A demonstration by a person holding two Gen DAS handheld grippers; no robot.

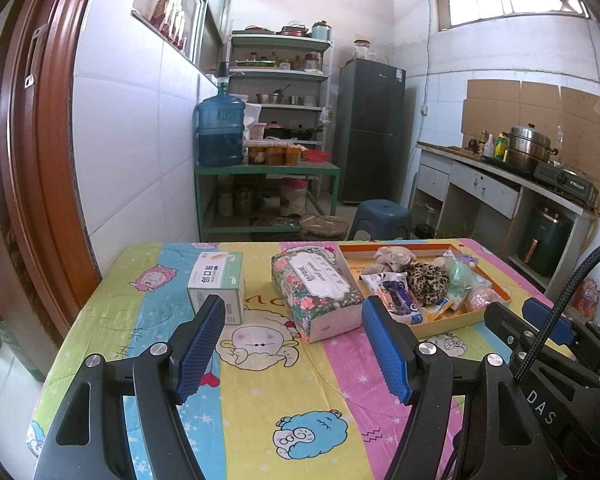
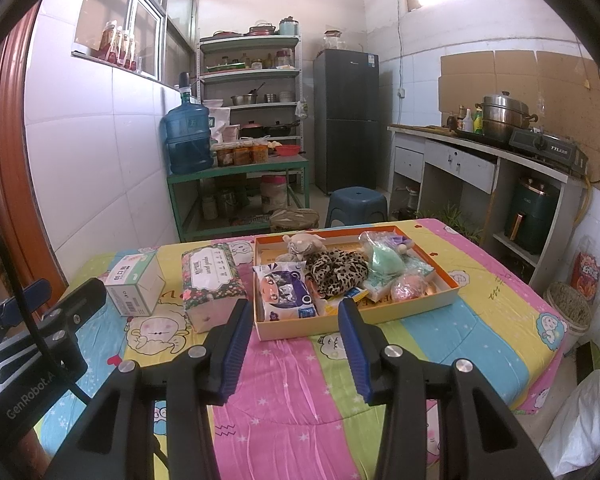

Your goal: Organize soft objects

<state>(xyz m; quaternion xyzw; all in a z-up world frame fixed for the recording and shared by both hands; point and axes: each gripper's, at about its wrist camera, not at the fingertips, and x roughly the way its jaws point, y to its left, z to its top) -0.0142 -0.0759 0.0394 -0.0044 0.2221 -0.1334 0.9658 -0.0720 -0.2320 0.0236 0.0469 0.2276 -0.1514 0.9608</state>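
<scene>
Clearly, the white-green cardboard box (image 1: 217, 287) reads "创口贴". Beside it lies the floral soft tissue pack (image 1: 315, 293), its long axis running away from the cameras. The shallow orange-rimmed cardboard tray (image 2: 452, 280) holds a leopard-print fabric piece (image 2: 337, 272) and a grey plush toy (image 2: 303, 245). Left gripper (image 1: 294, 354) and right gripper (image 2: 294, 350) both gape, empty, above the cartoon-sheep cloth (image 2: 300, 392).

**Table and what lies on it**

A table (image 2: 300, 384) under a cartoon-sheep cloth in bright stripes carries three things in a row toward its far edge. A small white-green box (image 2: 134, 290) stands near the far left corner. A floral tissue pack (image 2: 212, 280) lies beside it, mid-table. A shallow tray (image 2: 446, 276) of soft items sits right of that, just apart.
</scene>
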